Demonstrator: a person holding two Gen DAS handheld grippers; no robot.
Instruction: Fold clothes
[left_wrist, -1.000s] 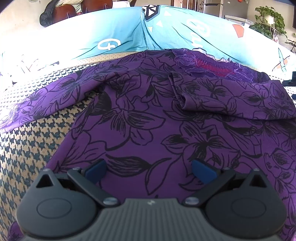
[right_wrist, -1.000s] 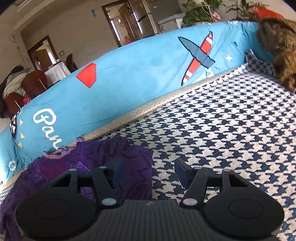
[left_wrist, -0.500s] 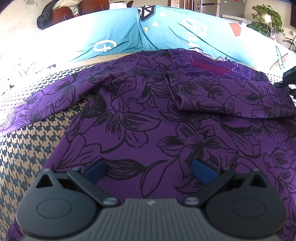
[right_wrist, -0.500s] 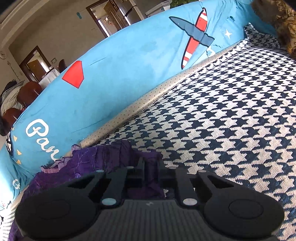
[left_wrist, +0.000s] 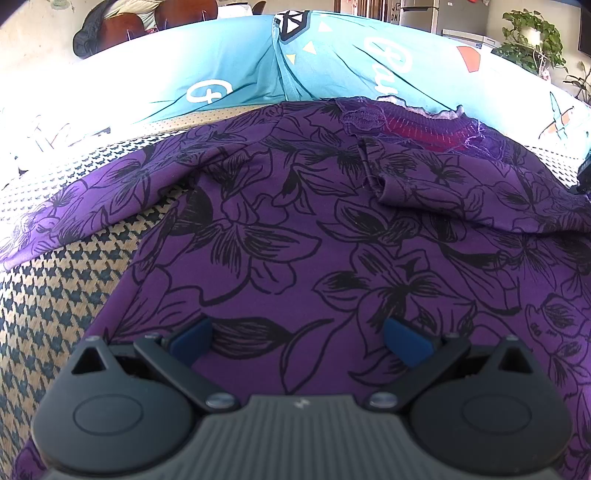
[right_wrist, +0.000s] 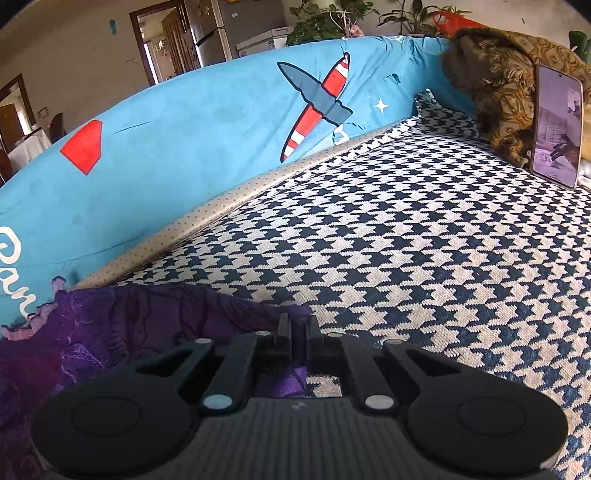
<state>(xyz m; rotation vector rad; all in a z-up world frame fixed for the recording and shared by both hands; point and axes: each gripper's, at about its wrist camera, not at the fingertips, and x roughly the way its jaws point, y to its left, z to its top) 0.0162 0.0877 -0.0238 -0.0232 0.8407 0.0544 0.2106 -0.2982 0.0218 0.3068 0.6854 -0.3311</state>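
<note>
A purple top with black flower outlines (left_wrist: 314, 240) lies spread on a houndstooth-covered sofa seat (left_wrist: 55, 295), its lace collar toward the backrest and one sleeve stretched out left. My left gripper (left_wrist: 297, 338) hovers open over the lower body of the top, its blue pads (left_wrist: 188, 338) wide apart. In the right wrist view the same purple top (right_wrist: 129, 325) bunches at the lower left, and my right gripper (right_wrist: 297, 326) is shut on its edge at the shoulder. The right gripper's tip (left_wrist: 583, 177) peeks in at the far right of the left wrist view.
A blue printed backrest (right_wrist: 221, 129) runs along the far side of the houndstooth seat (right_wrist: 424, 240). A brown patterned throw (right_wrist: 498, 85) and a propped phone (right_wrist: 557, 125) stand at the right end. Plants and a doorway lie beyond.
My right gripper went from open beside the purple cloth to shut on its edge, then swung its view rightward. The left gripper stayed open, drifting slightly over the top.
</note>
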